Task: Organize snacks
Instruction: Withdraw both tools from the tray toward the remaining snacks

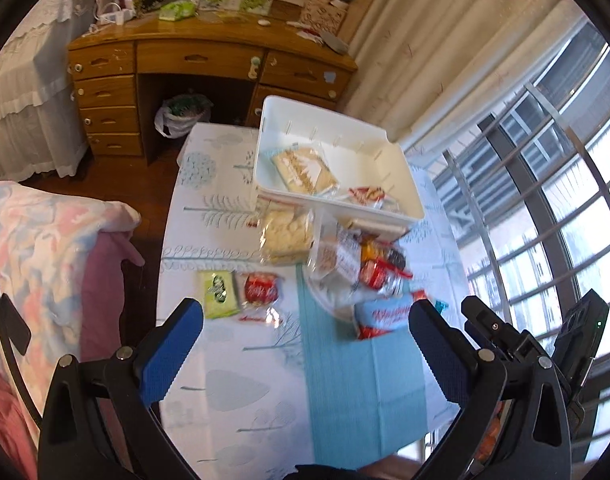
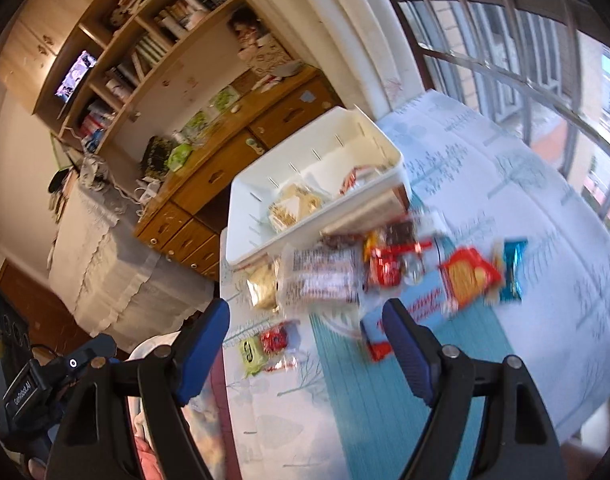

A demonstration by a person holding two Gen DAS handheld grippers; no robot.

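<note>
A white bin (image 1: 401,210) (image 2: 241,224) stands at the table's far end with a beige cracker pack (image 1: 305,170) (image 2: 295,204) and a red-white pack (image 1: 367,196) inside. Several loose snack packs lie before it: a clear bag of pale chips (image 1: 287,234), a green pack (image 1: 218,294) (image 2: 251,354), a red pack (image 1: 260,289) (image 2: 276,338), a blue-red pack (image 1: 385,316), an orange pack (image 2: 469,276) and a teal pack (image 2: 513,268). My left gripper (image 1: 305,344) and right gripper (image 2: 307,344) are both open and empty, above the near table.
The table has a white tree-print cloth (image 1: 225,400) and a teal mat (image 1: 365,392). A wooden desk (image 1: 201,56) stands beyond it. A bed with a pink-blue blanket (image 1: 37,248) is at the left. Barred windows (image 1: 545,184) and curtains are at the right.
</note>
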